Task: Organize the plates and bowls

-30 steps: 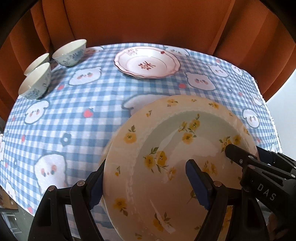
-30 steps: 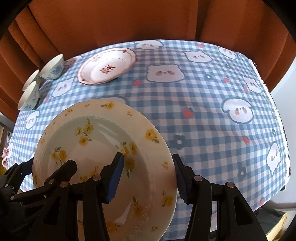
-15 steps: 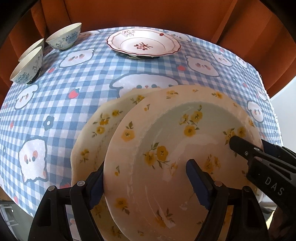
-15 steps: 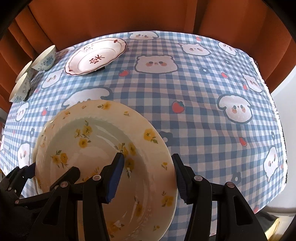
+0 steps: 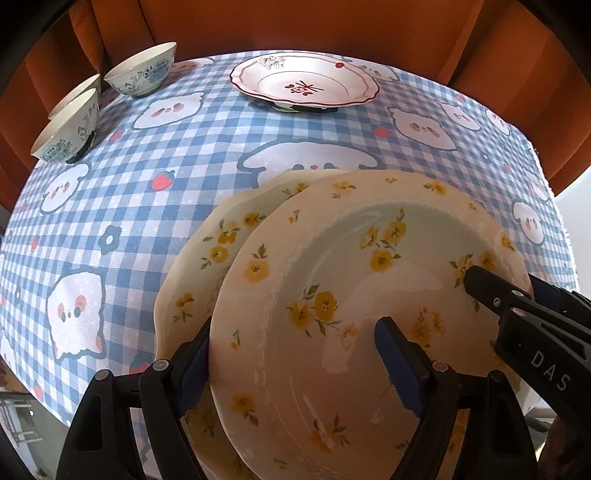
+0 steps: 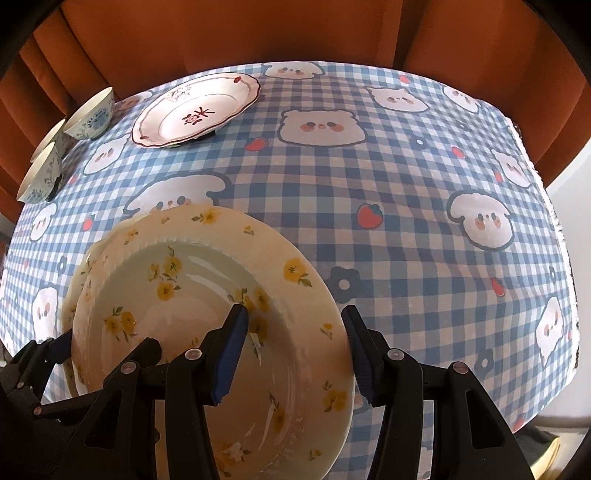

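Note:
Both grippers hold one cream plate with yellow flowers (image 5: 354, 280), also in the right wrist view (image 6: 192, 295). My left gripper (image 5: 295, 365) is shut on its left rim. My right gripper (image 6: 295, 350) is shut on its right rim. The held plate hovers just above a second matching yellow-flower plate (image 5: 207, 251) that lies on the table, offset to the left; its edge shows in the right wrist view (image 6: 79, 269). A white plate with red pattern (image 5: 303, 83) sits at the far side. Three small blue-patterned bowls (image 5: 142, 75) stand at the far left.
The table is covered by a blue checked cloth with bear prints (image 6: 406, 221). An orange curtain (image 6: 295, 33) hangs close behind the table. The table's right edge (image 6: 561, 229) drops off to a pale floor.
The held plate has come down and forward over the table. The second yellow-flower plate has come into view beneath it on the left. Both grips are unchanged.

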{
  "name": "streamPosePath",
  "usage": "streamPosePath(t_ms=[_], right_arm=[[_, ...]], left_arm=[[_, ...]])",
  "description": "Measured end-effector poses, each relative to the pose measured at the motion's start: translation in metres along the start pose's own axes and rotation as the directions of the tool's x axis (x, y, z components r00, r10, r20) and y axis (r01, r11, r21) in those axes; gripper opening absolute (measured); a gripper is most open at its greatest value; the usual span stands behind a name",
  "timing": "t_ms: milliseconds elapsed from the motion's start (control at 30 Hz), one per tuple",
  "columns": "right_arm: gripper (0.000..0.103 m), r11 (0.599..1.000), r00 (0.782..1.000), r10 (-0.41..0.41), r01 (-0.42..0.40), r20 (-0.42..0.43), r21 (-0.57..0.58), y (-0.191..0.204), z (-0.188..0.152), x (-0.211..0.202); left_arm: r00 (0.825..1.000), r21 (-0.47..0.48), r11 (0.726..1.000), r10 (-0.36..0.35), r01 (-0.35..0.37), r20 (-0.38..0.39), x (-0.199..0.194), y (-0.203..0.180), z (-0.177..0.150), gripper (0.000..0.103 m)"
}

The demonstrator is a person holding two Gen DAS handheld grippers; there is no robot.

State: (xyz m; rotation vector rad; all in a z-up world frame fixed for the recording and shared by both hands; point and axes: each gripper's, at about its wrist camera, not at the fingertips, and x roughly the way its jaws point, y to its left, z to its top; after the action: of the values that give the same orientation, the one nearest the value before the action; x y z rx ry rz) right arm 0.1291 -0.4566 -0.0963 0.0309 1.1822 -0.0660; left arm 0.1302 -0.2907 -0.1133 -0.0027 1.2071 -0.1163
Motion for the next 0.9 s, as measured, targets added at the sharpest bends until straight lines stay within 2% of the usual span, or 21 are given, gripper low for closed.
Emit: streamPosePath(t_ms=[300, 467, 533, 600, 700, 900], right_arm=[[0.056, 1.0, 1.0, 0.003, -0.003, 0.002, 0.022, -0.005, -0.007, -0.003], [0.056, 1.0, 1.0, -0.007, 0.007, 0.022, 0.028, -0.012, -0.013, -0.012], [0.052, 1.0, 1.0, -0.009, 0.008, 0.029, 0.025, -0.014, -0.015, -0.016], [0.035, 1.0, 0.999, 0.019, -0.019, 0.031, 0.005, -0.011, -0.017, -0.018], [0.035, 0.999, 0.999, -0.003, 0.004, 0.039, -0.033, -0.003, -0.018, -0.019], [0.035, 0.998, 1.0, 0.014, -0.013, 0.015, -0.056, 0.001, -0.021, -0.013]], left_arm=[[0.999, 0.034, 0.998, 0.048, -0.048, 0.002, 0.002, -0.004, -0.002, 0.086], [0.994, 0.046, 0.993, 0.108, -0.108, 0.008, -0.001, -0.006, -0.004, 0.087], [0.993, 0.042, 0.992, 0.116, -0.117, 0.014, -0.003, -0.005, -0.004, 0.087], [0.993, 0.033, 0.992, 0.119, -0.12, 0.024, -0.007, -0.003, -0.005, 0.087], [0.993, 0.028, 0.993, 0.11, -0.112, 0.041, -0.014, -0.002, -0.005, 0.087], [0.993, 0.044, 0.993, 0.107, -0.109, 0.046, -0.02, -0.007, -0.008, 0.087]])
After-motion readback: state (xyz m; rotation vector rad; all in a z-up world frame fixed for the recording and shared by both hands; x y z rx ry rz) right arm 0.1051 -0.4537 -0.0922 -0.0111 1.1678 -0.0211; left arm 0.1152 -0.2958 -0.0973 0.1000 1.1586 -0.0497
